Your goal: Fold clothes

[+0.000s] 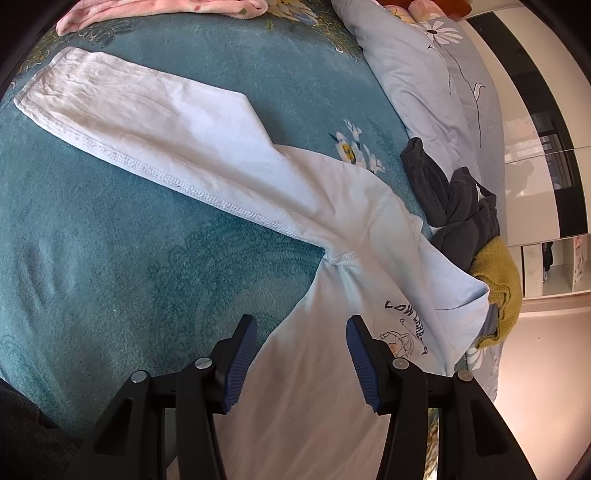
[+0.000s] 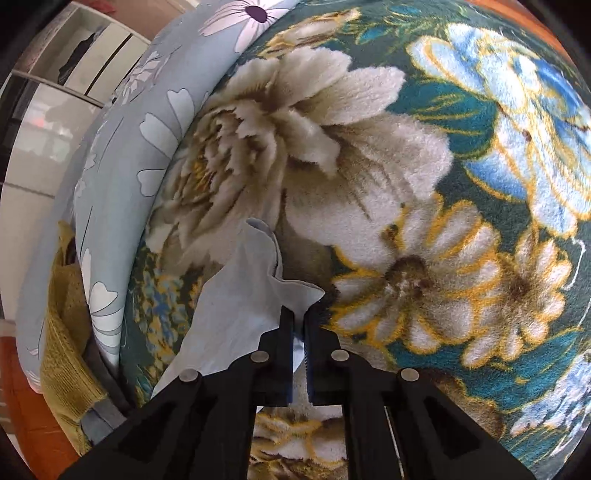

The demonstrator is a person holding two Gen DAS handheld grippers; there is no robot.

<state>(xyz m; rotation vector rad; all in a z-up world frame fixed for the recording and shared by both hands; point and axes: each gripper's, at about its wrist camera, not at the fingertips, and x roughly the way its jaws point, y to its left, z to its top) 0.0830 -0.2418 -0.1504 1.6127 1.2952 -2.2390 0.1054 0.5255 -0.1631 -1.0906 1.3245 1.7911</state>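
Note:
A white long-sleeved shirt (image 1: 229, 147) with a small dark print lies on the teal flowered blanket (image 1: 110, 240), one sleeve stretched out to the upper left. My left gripper (image 1: 301, 325) is open, its blue pads just above the shirt's body, holding nothing. In the right wrist view my right gripper (image 2: 300, 314) is shut on a fold of the same pale shirt cloth (image 2: 240, 302), which hangs off to the left above the blanket (image 2: 369, 166).
A dark grey garment (image 1: 454, 199) and a mustard knitted one (image 1: 498, 280) lie at the bed's right edge beside a pale blue flowered quilt (image 1: 436, 81). A pink garment (image 1: 159, 11) lies at the far side. Wardrobe doors (image 1: 543, 140) stand beyond the bed.

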